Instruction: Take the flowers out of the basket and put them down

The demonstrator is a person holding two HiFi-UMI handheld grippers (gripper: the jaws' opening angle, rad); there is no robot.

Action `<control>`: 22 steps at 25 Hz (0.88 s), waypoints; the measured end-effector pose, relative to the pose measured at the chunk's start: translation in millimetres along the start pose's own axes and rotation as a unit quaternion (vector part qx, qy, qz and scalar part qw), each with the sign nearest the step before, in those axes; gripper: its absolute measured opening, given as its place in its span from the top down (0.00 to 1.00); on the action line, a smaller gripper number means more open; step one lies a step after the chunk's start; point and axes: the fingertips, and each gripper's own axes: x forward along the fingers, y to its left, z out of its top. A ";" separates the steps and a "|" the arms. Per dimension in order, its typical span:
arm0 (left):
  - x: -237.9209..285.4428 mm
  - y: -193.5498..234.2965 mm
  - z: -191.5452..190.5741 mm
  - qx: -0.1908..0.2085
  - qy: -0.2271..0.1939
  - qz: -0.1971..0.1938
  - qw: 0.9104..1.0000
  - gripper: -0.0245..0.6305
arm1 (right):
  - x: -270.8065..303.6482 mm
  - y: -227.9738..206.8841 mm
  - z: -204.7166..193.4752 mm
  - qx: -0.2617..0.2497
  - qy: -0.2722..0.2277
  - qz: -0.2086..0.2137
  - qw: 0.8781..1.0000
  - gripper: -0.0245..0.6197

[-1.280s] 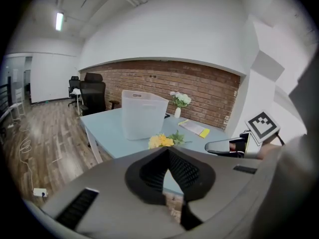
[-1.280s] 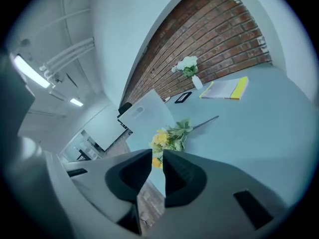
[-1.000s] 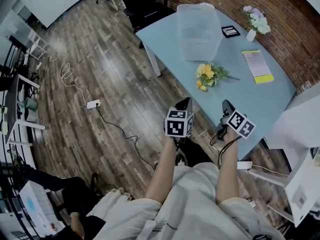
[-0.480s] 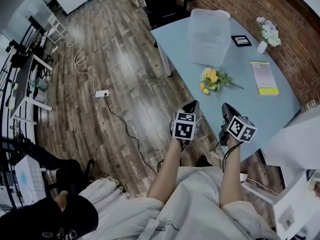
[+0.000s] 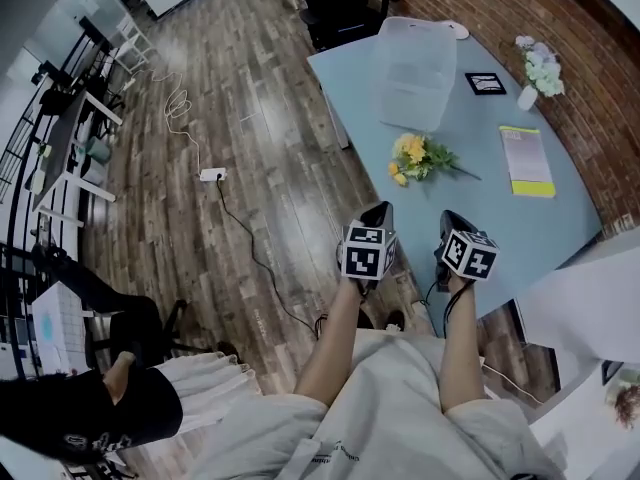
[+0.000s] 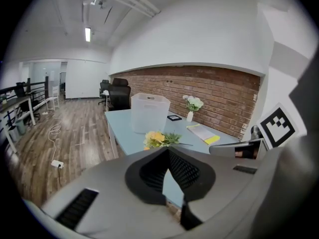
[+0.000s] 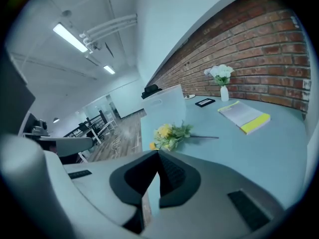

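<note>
**Both jaws clenched and empty; flowers lie on the table**

Left gripper view: the left gripper (image 6: 167, 150) has its jaws pressed together at the tips with nothing between them. At its 12 o'clock the flowers (image 6: 158, 139) lie on the table (image 6: 119, 126), outside the basket (image 6: 148, 112), which stands near them further back.

Right gripper view: the right gripper (image 7: 157, 154) is likewise closed on nothing. The flowers (image 7: 171, 135) lie at 12 o'clock, with their thin stems trailing toward 3 o'clock.

The bunch looks light and soft, and its blooms would likely crush easily. The stems look the safer place to grip, gently, though they are thin and may slip.

Head view: both grippers, left (image 5: 376, 214) and right (image 5: 450, 222), hang at the near edge of the table (image 5: 505, 223), well apart from the flowers (image 5: 418, 156). The basket (image 5: 415, 68) stands at the flowers' 12 o'clock, a booklet (image 5: 527, 160) lies at their 3 o'clock and a vase (image 5: 533, 68) stands at 1 o'clock. The tabletop looks smooth, flat and mostly bare. A brick wall (image 5: 590, 58) runs behind it, and a cable (image 5: 250, 253) lies across the plank floor (image 5: 250, 118) at 9 o'clock.
</note>
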 end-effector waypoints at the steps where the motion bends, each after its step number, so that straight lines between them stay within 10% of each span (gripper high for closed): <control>1: 0.4 -2.5 -1.0 0.002 0.001 0.003 1.000 0.93 | -0.5 -7.1 -0.2 0.000 0.000 -0.006 1.000 0.94; 9: 4.4 -36.9 -1.3 0.076 0.014 -0.012 0.997 0.93 | 1.1 -25.6 19.5 -0.015 -0.021 0.003 1.000 0.94; 22: -8.7 -44.8 1.9 0.078 -0.009 -0.013 0.997 0.93 | -17.4 -23.3 19.8 -0.046 -0.021 0.026 0.998 0.94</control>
